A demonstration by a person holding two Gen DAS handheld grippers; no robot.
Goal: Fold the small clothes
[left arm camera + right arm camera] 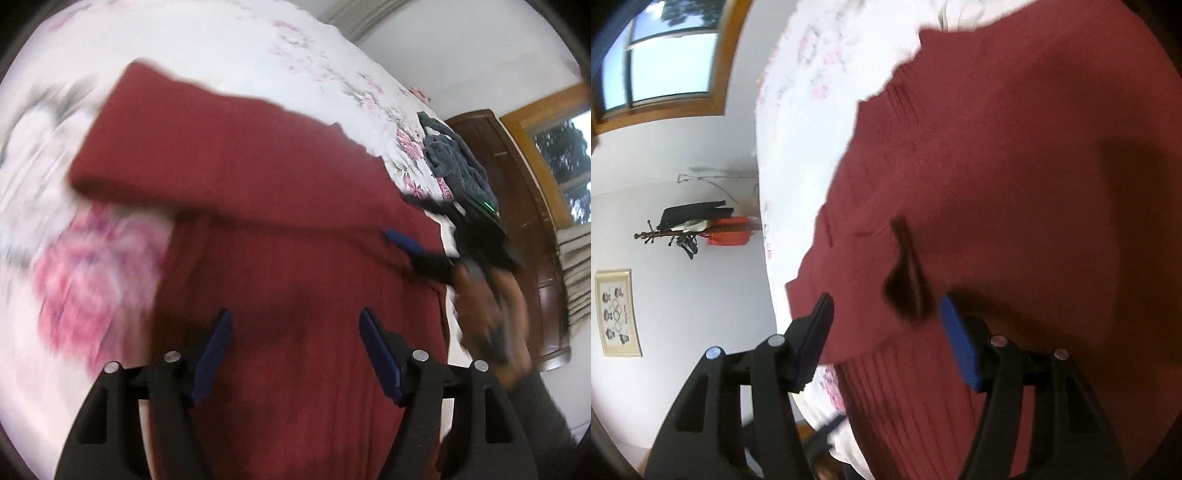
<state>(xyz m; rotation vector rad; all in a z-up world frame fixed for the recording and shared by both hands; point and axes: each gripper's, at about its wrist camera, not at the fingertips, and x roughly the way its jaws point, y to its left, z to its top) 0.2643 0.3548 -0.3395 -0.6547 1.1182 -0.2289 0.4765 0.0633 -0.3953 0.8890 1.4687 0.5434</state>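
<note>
Floral bedding point(229, 40) in white and pink covers the bed where the work goes on, with a wooden wardrobe point(517, 192) and a window point(661, 55) off to the side and a heap of grey clothes point(458, 162) near the far edge of the mattress. Spread across the middle lies a dark red knitted garment point(280, 229), one part already turned over the body so that a long flap crosses it. The left gripper point(295, 328) hovers above the lower part of the cloth with its jaws wide and nothing between them. The right gripper point(886, 314) sits at the garment's edge, jaws also spread wide, the fabric lying between the fingers but not pinched; the view is blurred, so contact is hard to judge. My guess is the fold is partway done, between one turn and the next. The next move would call for closing on an edge or corner of the red cloth and carrying it across evenly, without dragging the flap already laid.
</note>
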